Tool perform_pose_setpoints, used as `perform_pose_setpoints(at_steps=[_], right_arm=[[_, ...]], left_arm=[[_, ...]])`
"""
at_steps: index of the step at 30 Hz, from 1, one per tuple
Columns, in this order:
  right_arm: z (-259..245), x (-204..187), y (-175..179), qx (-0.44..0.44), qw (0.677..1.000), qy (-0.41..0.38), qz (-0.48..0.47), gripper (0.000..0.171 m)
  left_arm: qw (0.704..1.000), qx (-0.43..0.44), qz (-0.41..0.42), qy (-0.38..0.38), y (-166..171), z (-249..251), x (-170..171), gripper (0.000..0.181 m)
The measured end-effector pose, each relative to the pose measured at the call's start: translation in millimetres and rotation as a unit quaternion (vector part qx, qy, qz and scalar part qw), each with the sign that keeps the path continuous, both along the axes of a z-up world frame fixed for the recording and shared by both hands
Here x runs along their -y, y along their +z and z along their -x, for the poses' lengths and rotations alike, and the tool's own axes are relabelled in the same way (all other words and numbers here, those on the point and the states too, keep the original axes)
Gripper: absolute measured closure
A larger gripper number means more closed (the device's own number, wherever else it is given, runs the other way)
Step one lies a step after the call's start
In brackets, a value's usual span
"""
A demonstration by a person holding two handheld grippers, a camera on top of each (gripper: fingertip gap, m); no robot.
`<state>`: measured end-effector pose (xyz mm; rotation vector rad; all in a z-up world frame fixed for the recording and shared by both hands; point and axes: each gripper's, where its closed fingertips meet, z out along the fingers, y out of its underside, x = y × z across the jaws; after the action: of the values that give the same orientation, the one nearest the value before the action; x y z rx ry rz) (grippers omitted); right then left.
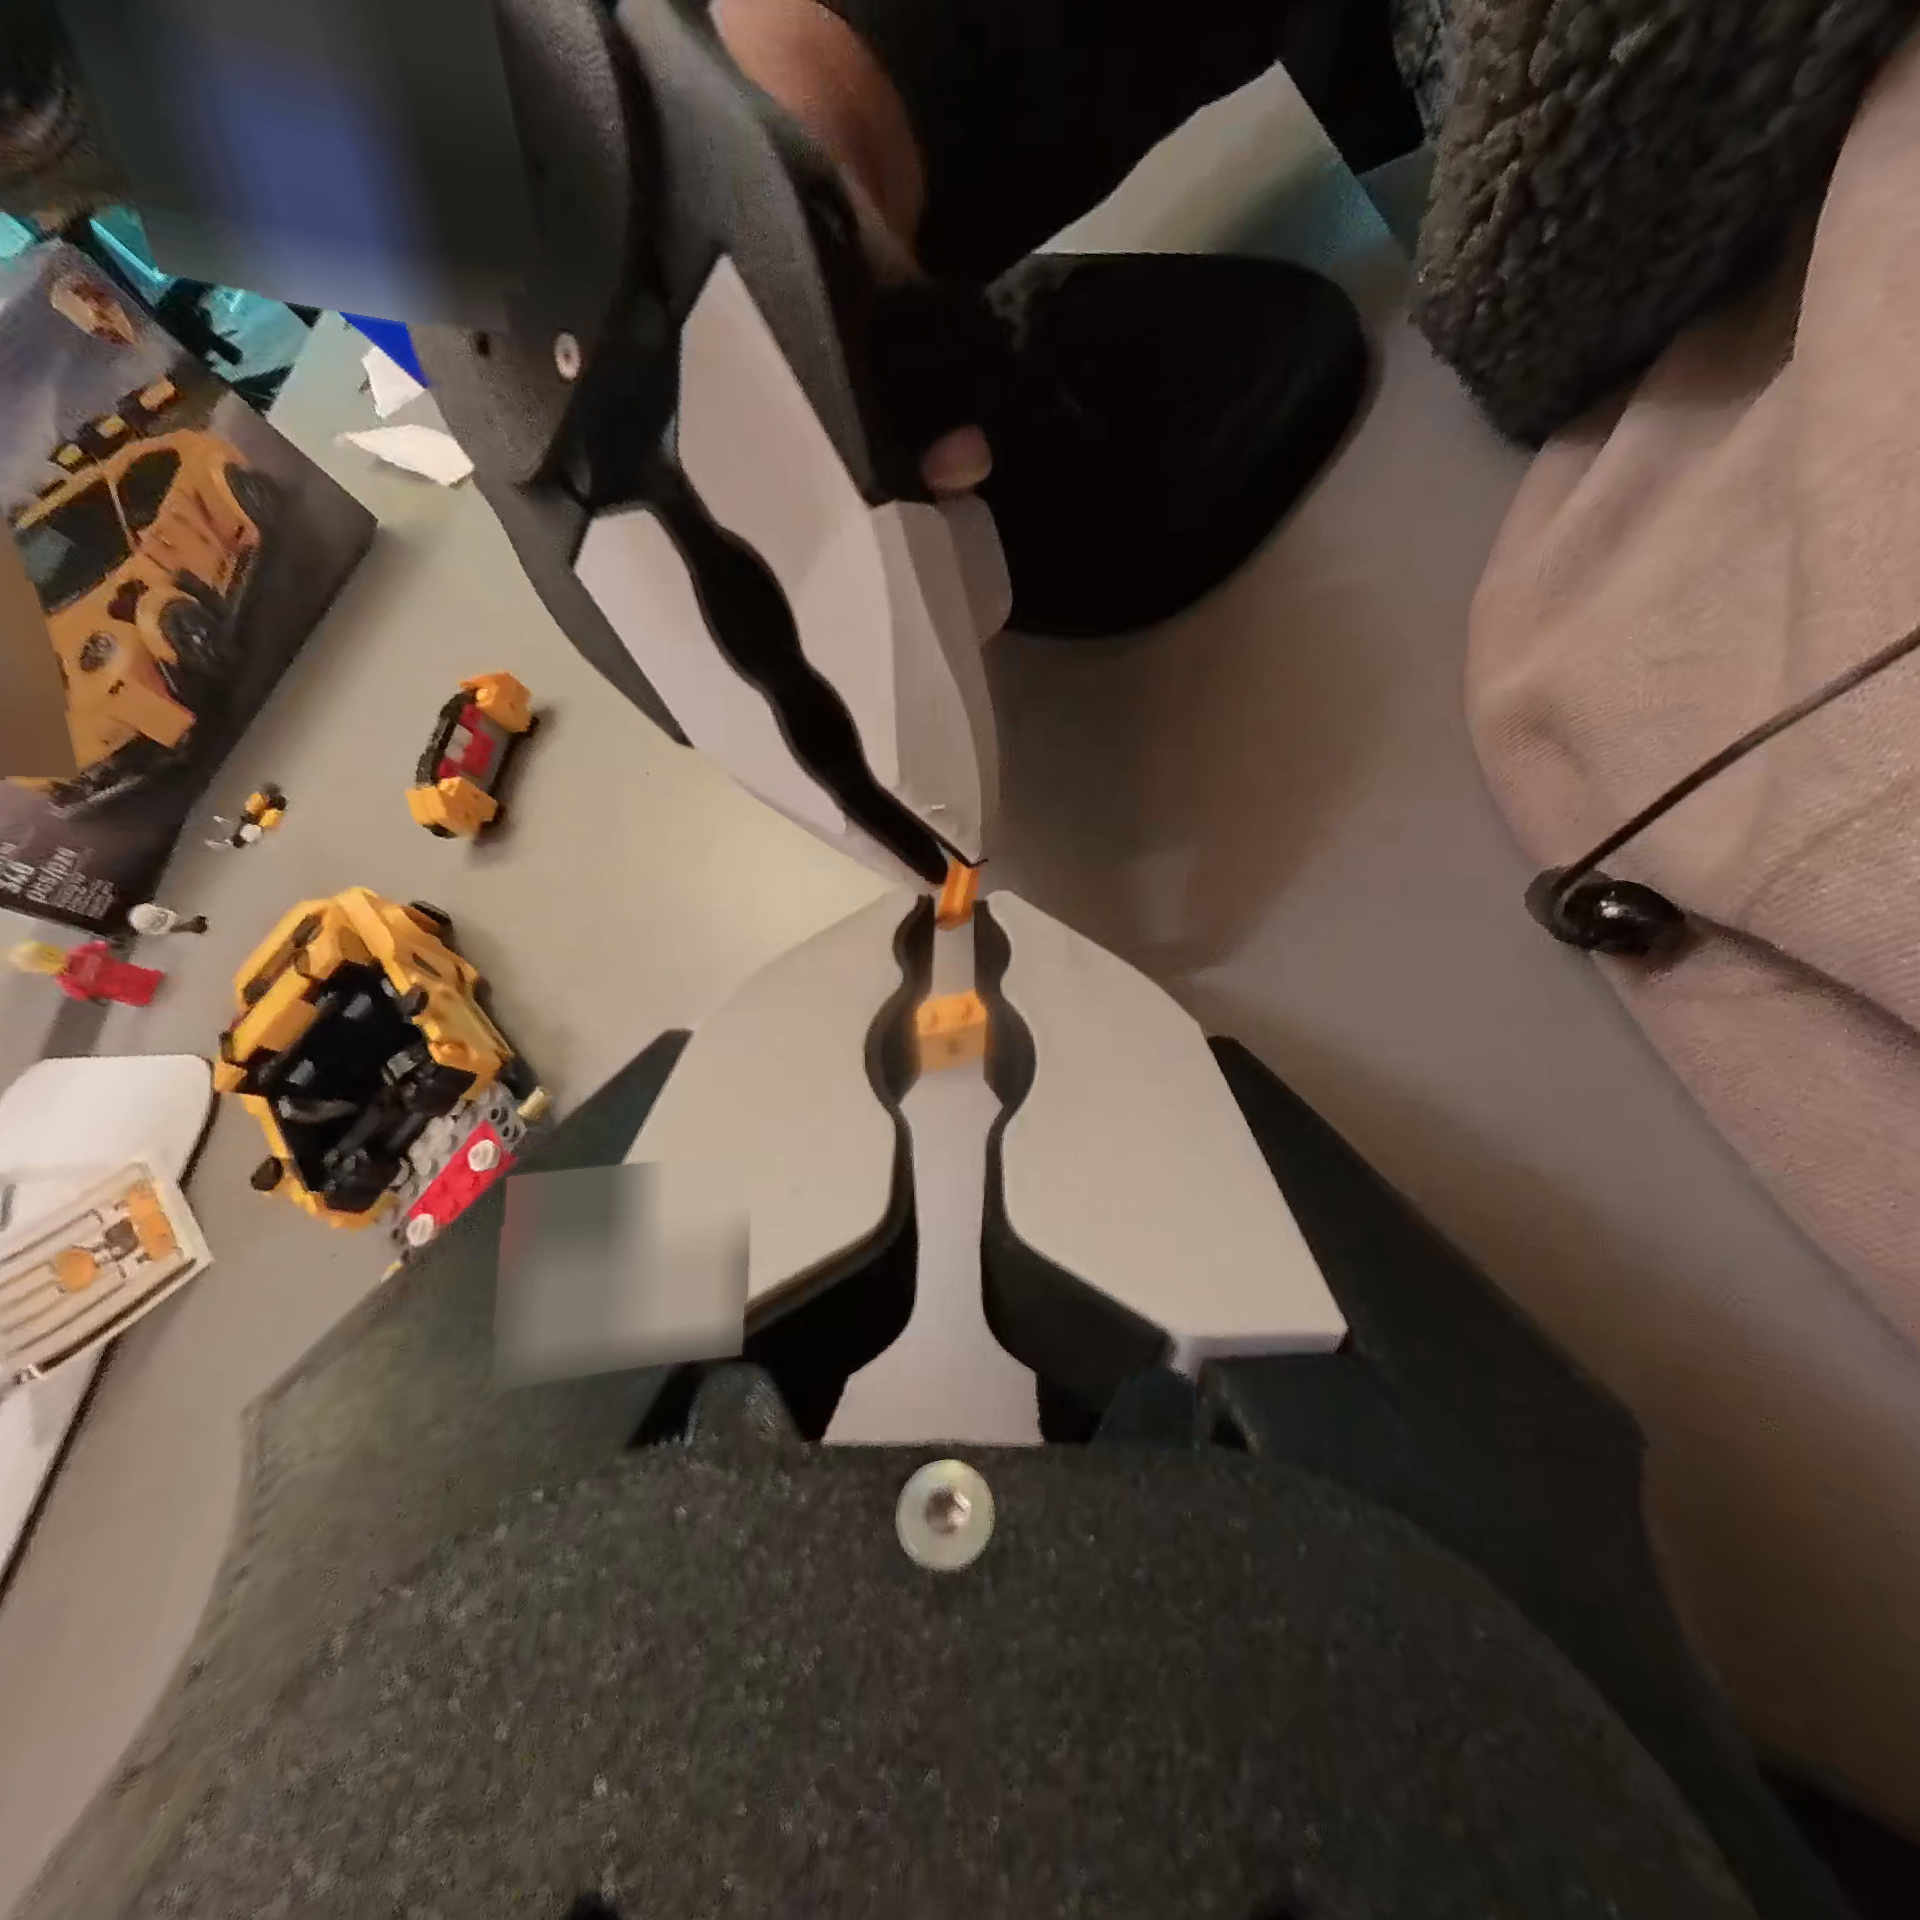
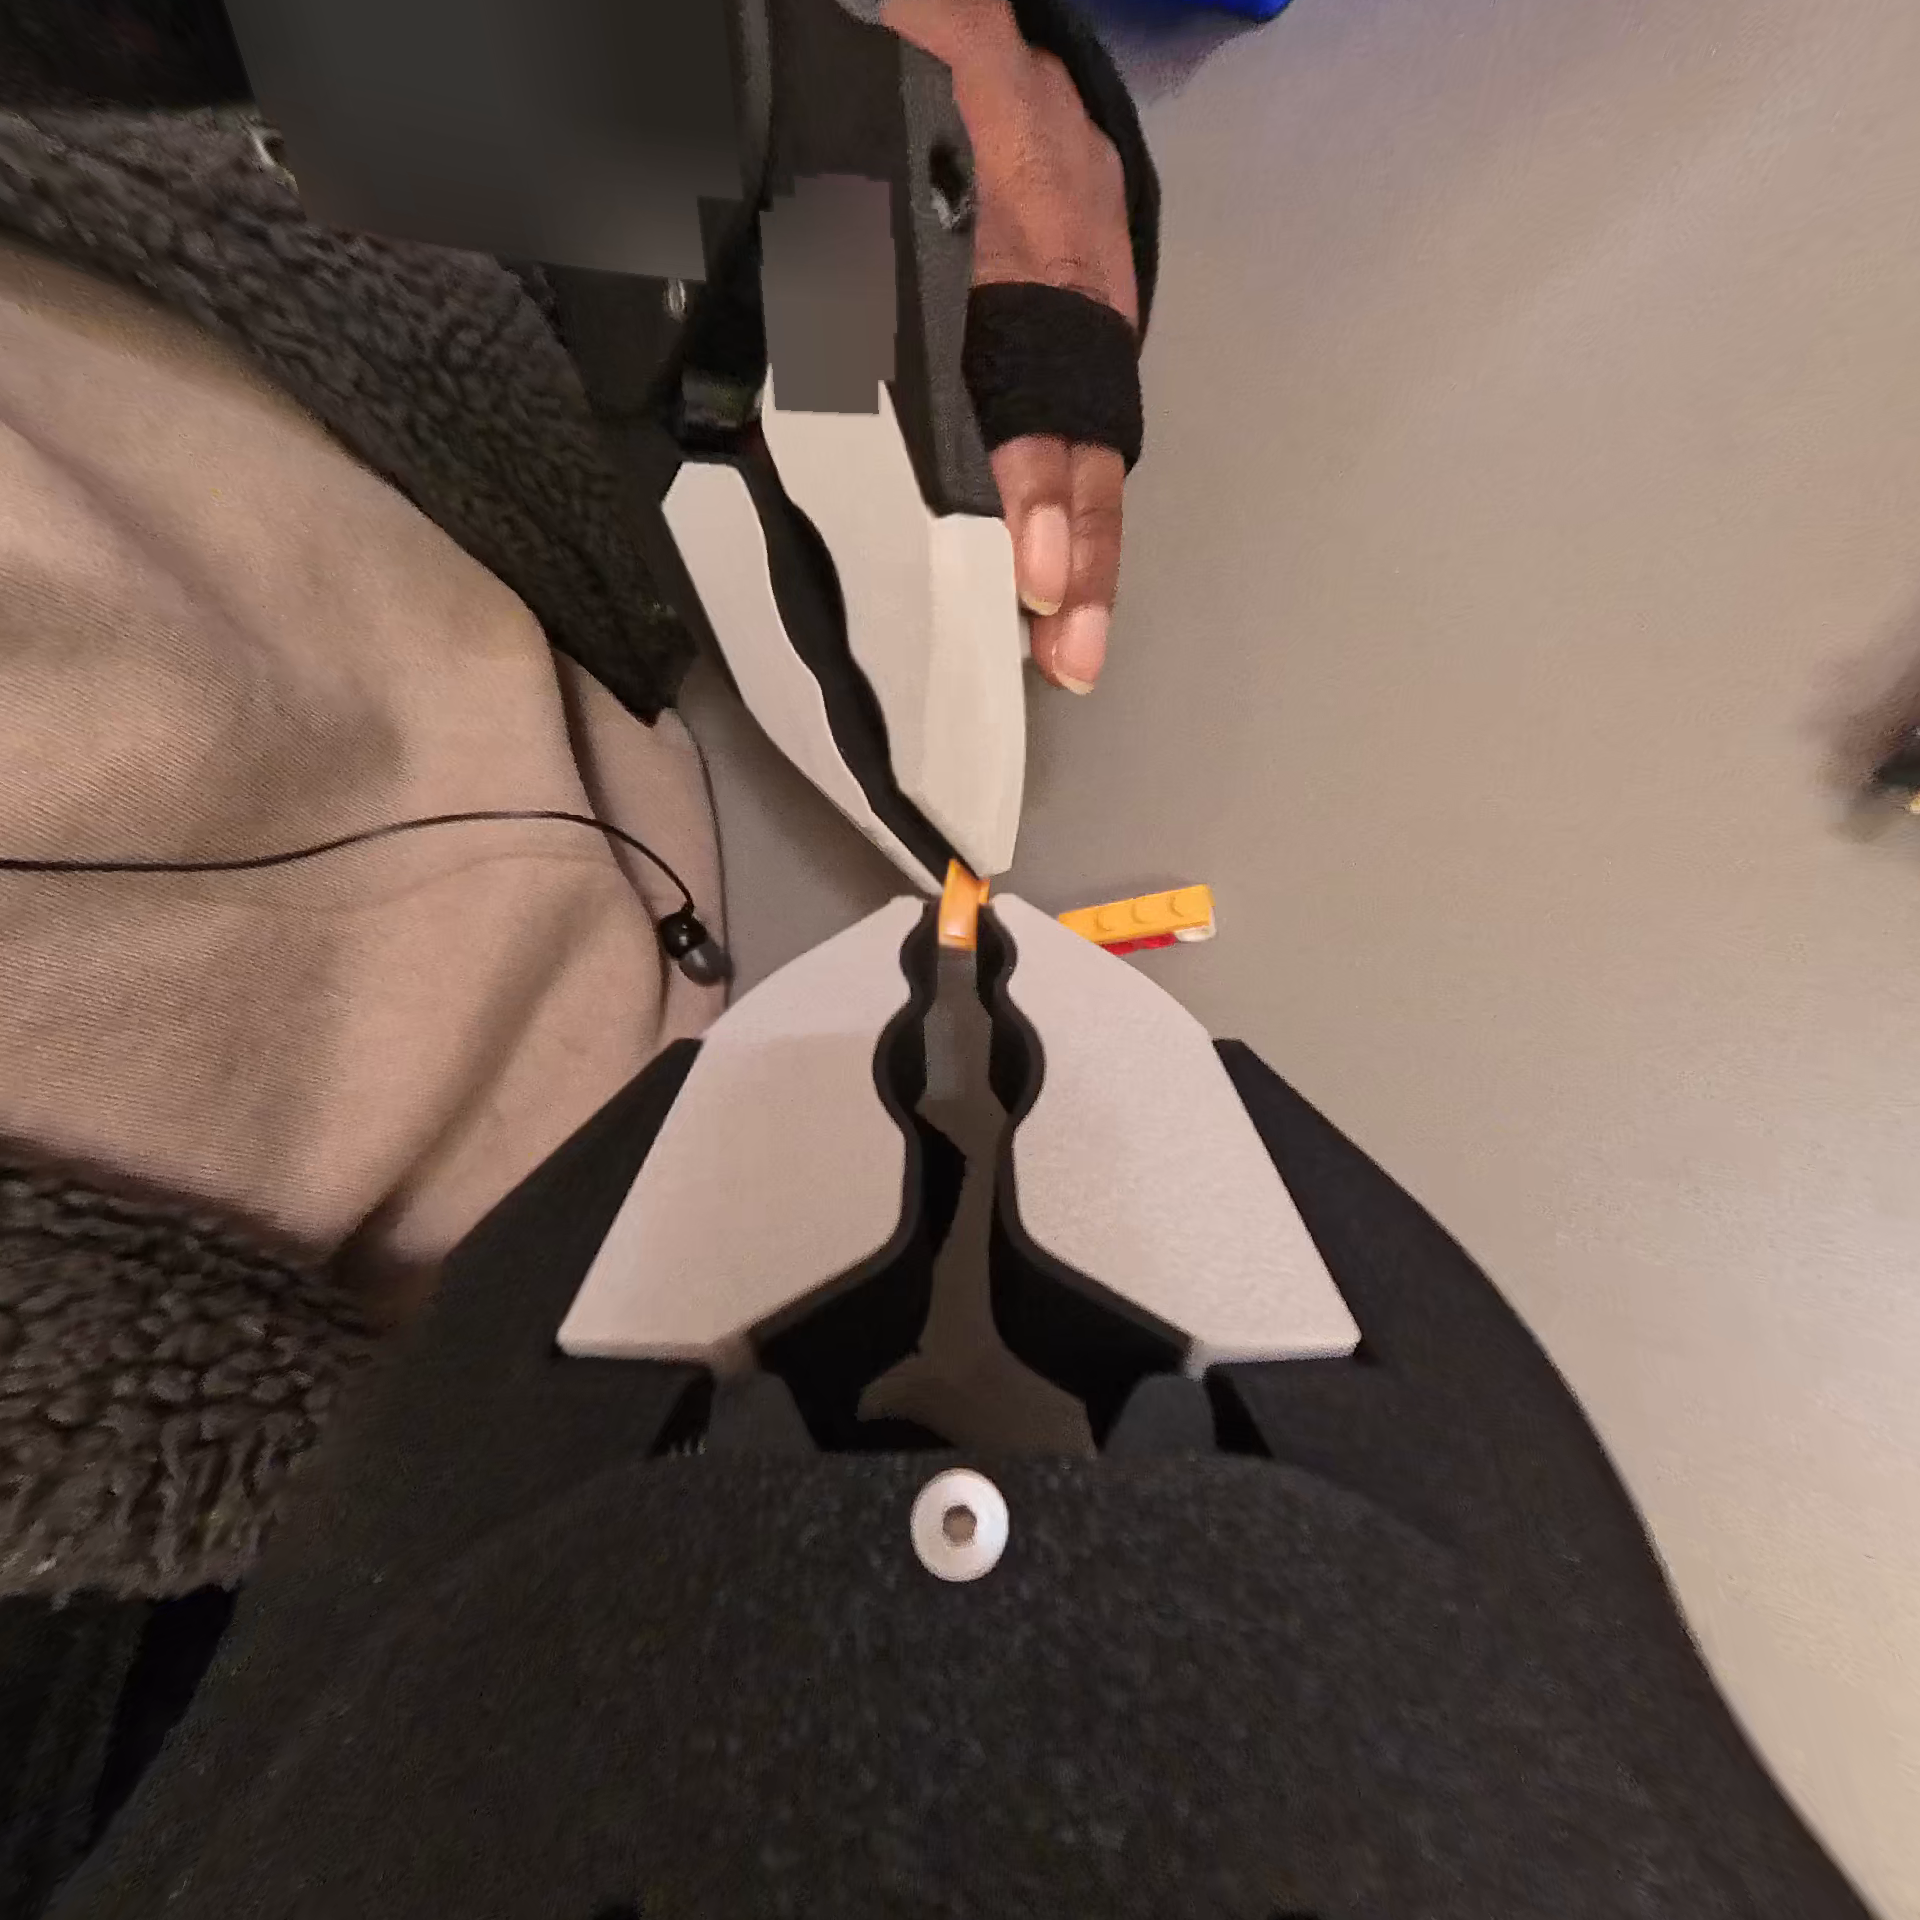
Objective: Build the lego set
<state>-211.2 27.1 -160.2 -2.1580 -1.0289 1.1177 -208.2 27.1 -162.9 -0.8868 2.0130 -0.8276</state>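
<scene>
Both tongs meet tip to tip over the grey table, w/ a small orange lego piece pinched right at the meeting point. In the left wrist view the left gripper is closed on that piece at its very tips; the right gripper comes in from above, tips touching the same piece. In the right wrist view it's mirrored: the right gripper is clamped on the orange piece, the left gripper closed on it from the far side. So both are shut on the one piece, held above the table.

Only the left view shows: a second orange brick visible through the gap between the left fingers, farther back; can't tell if it's gripped or lying on the table below. Also the half-built yellow car, a smaller yellow/red sub-assembly, a red minifigure, the set box, a sticker sheet.

Only the right view shows: a yellow plate stacked on red bits, lying on the table just right of the tips, plus the hand on the left gripper.
</scene>
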Motion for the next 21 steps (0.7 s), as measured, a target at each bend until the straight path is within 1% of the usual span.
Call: perform_pose_setpoints(at_steps=[3,5,6,7,9,10,11,13,15,17,19,21], right_arm=[[1,0,1,-0.012,1.000,-0.001,0.014,0.164],[0,-4,5,-0.023,1.000,-0.015,0.008,0.170],[-1,-8,8,-0.028,0.999,-0.027,-0.005,0.169],[-3,-12,12,-0.029,0.999,-0.037,-0.026,0.165],[-7,-19,18,-0.003,0.994,-0.060,-0.091,0.156],[-10,-24,21,0.018,0.987,-0.077,-0.137,0.155],[-13,-29,25,0.039,0.977,-0.099,-0.183,0.155],[-17,-39,31,0.076,0.952,-0.155,-0.254,0.155],[-19,-46,36,0.106,0.925,-0.210,-0.299,0.155],[-22,-53,42,0.135,0.895,-0.266,-0.332,0.154],[-20,-57,45,0.160,0.874,-0.290,-0.356,0.152],[-16,-61,42,0.185,0.863,-0.297,-0.364,0.149]], left_arm=[[1.000,0.000,-0.005,0.003,1,0,1,0.176],[1.000,-0.009,0.022,0.012,2,0,-1,0.178],[0.999,-0.010,0.048,0.022,5,-1,-3,0.178],[0.996,-0.016,0.085,0.034,7,-2,-6,0.178],[0.980,-0.031,0.185,0.063,12,-5,-14,0.178],[0.965,-0.037,0.248,0.073,17,-5,-17,0.178],[0.944,-0.040,0.316,0.081,23,-6,-20,0.178],[0.892,-0.043,0.441,0.093,34,-7,-30,0.178],[0.839,-0.031,0.531,0.110,42,-8,-43,0.178],[0.796,-0.020,0.592,0.127,45,-9,-54,0.179],[0.759,-0.014,0.638,0.130,48,-9,-58,0.178],[0.739,-0.007,0.660,0.135,49,-9,-60,0.178]])
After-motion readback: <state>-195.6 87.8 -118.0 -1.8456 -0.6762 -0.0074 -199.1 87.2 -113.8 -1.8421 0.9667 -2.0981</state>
